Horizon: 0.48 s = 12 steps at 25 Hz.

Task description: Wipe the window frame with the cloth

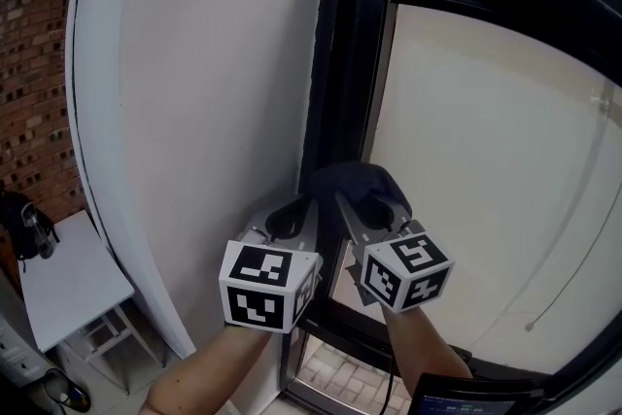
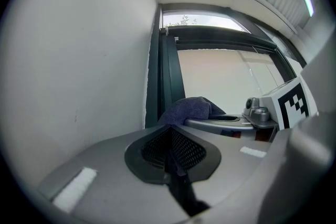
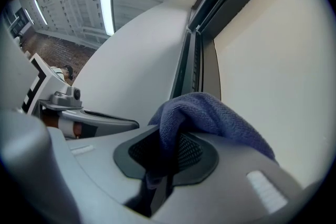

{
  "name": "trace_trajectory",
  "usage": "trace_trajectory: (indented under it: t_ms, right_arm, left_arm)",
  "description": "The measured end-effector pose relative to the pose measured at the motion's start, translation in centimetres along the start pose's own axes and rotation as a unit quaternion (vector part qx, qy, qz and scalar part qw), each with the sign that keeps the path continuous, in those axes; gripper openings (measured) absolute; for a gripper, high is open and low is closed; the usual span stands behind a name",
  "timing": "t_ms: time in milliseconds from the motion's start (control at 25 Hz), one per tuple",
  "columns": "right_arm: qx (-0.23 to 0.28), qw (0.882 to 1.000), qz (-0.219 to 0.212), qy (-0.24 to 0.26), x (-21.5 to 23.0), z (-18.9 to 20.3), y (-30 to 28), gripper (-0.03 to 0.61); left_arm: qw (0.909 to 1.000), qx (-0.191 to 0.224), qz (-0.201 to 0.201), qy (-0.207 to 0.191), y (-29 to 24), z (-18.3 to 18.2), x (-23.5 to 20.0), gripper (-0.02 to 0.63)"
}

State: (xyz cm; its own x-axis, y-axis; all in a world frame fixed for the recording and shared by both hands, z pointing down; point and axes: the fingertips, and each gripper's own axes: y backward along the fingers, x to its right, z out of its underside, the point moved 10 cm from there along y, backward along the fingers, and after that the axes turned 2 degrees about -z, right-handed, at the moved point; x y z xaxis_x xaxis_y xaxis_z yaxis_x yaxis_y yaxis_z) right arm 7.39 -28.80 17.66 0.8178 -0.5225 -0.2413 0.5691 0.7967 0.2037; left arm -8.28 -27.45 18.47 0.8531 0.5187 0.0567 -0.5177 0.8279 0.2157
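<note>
The right claw (image 1: 374, 209) pinches a dark blue cloth (image 1: 352, 178) that drapes over its tips, low against the dark window frame (image 1: 335, 63). The left claw (image 1: 290, 221) sits just beside it, closed and empty.

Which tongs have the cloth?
The right tongs: the dark blue cloth is pinched between their jaws and drapes over one. The left tongs are shut on nothing.
</note>
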Motion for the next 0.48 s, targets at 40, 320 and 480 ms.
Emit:
trace_trajectory:
  t_ms: [40, 320, 480]
  right_arm:
    - [0.004, 1.000, 0.001, 0.002, 0.1, -0.4, -0.1, 0.067]
    - [0.025, 1.000, 0.003, 0.018, 0.8, -3.3, -0.8, 0.067]
    - [0.034, 0.999, 0.005, 0.023, 1.1, -4.5, -1.0, 0.067]
  left_arm:
    - [1.0000, 0.004, 0.000, 0.000, -0.1, -0.4, 0.0, -0.006]
    - [0.9998, 0.021, 0.007, 0.000, -1.1, -2.7, 0.0, -0.006]
    - [0.9996, 0.027, 0.007, -0.004, -1.3, -3.6, 0.1, -0.006]
